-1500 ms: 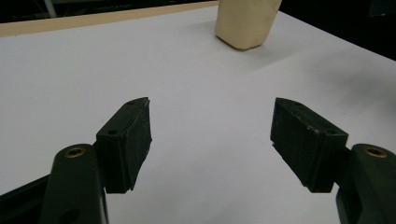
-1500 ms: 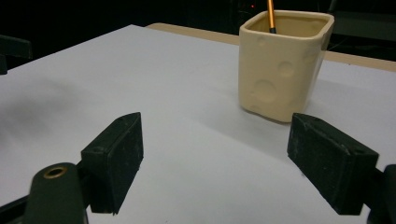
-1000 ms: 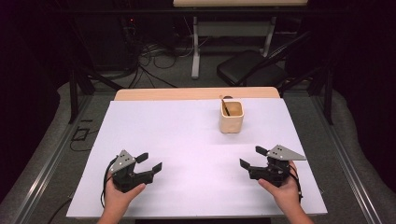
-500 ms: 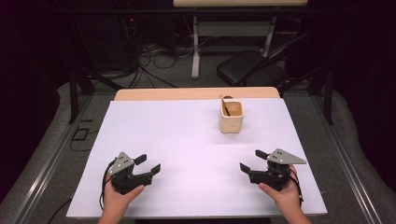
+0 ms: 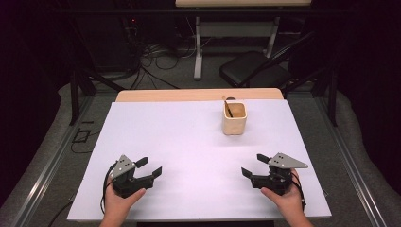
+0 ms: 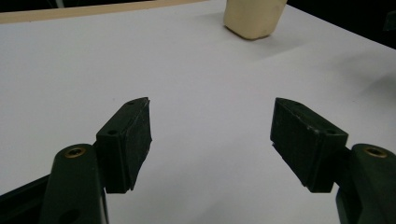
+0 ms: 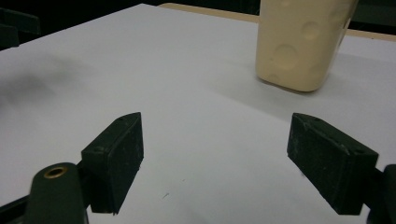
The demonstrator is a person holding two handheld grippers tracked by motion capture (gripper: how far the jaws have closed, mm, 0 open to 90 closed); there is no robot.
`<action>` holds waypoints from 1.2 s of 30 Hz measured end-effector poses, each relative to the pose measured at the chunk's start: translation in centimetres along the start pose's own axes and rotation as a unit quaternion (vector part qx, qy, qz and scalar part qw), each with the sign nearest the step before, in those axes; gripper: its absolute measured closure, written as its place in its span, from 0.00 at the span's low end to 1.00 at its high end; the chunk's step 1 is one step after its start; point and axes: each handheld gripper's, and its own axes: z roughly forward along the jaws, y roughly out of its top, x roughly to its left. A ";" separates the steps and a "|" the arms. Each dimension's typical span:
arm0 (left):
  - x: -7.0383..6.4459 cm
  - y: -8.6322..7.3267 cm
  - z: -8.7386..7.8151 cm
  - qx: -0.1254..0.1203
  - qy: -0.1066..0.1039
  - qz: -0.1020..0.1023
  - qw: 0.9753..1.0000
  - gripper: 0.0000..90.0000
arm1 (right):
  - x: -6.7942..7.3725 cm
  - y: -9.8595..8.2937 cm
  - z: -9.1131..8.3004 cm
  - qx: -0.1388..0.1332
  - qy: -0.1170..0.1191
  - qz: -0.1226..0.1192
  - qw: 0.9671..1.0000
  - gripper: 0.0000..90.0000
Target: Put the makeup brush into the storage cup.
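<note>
Looks like nothing's really started here. Both tongs sit low at the near edge of the white table point(image 5: 189, 142), left gripper point(image 5: 147, 168) and right gripper point(image 5: 253, 166) each spread wide with nothing between the jaws. The cream cup point(image 5: 234, 118) with a stick point(image 5: 228, 108) poking out stands well apart, far side, right of centre. My guess: the right one reaches forward to it next.
</note>
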 end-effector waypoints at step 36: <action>0.3 -0.3 0.3 0.005 0.003 -0.005 1.000 0.32 | 0.4 -0.5 0.7 0.015 0.010 -0.009 1.000 0.21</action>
